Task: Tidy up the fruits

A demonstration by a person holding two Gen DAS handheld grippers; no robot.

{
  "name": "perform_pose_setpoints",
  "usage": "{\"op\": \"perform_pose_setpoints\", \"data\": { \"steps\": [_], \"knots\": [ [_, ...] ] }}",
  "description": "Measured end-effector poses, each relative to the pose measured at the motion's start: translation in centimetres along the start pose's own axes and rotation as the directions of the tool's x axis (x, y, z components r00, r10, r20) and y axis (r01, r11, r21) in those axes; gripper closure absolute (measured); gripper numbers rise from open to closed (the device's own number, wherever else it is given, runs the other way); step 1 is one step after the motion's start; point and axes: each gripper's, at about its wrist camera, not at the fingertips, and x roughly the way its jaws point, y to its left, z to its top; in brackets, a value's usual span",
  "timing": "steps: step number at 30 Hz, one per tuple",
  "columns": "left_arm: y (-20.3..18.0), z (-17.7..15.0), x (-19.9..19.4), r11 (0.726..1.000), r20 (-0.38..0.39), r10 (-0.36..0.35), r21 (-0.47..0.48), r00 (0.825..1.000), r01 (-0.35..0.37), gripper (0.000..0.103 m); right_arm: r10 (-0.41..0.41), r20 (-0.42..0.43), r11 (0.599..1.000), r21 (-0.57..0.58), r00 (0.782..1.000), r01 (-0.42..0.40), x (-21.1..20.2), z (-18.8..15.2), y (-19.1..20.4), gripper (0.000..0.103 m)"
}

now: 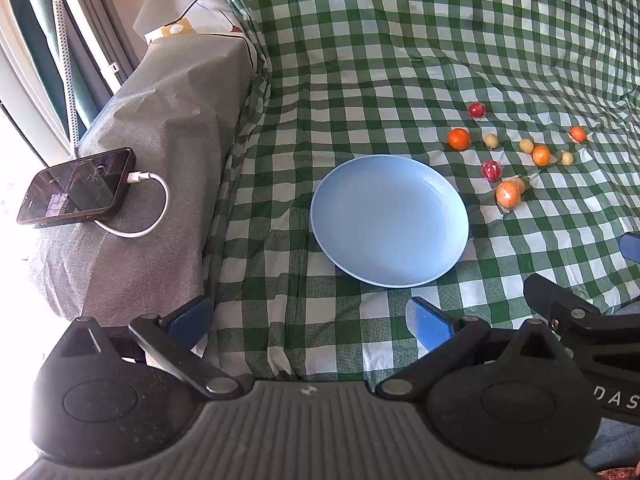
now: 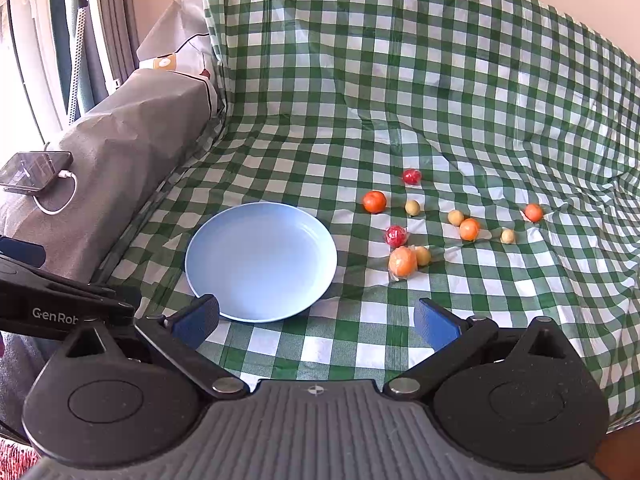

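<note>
Empty blue plate (image 2: 260,262) on checked cloth (image 2: 400,80), small fruits (image 2: 402,261) scattered beside it, some seemingly plastic-wrapped, left tongs (image 1: 310,316) and right tongs (image 2: 316,320) both released.

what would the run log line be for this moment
stage: start | left gripper: open, holds nothing | right gripper: open, holds nothing | blue plate: no fruit | fruits: loose on checked cloth, right of plate
</note>
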Motion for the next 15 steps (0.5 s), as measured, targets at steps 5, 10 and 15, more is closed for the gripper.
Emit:
{"op": "perform_pose_setpoints", "data": {
  "steps": [5, 10, 15],
  "knots": [
    [0.03, -0.03, 0.05, 1.0, -0.002, 0.007, 0.007, 1.0, -0.007, 0.0, 0.002, -0.001, 1.0, -0.001, 1.0, -0.002, -0.05, -0.02, 0.14, 0.0],
    [0.12, -0.08, 0.09, 1.0, 0.0, 0.01, 0.01, 1.0, -0.01, 0.0, 0.008, -0.004, 1.0, -0.004, 1.0, -0.008, -0.09, -0.07, 0.16, 0.0],
    [0.31, -0.05, 0.09, 1.0, 0.001, 0.01, 0.006, 1.0, -0.01, 0.0, 0.01, -0.003, 1.0, -0.006, 1.0, -0.01, -0.12, -0.05, 0.18, 0.0]
  ]
}}
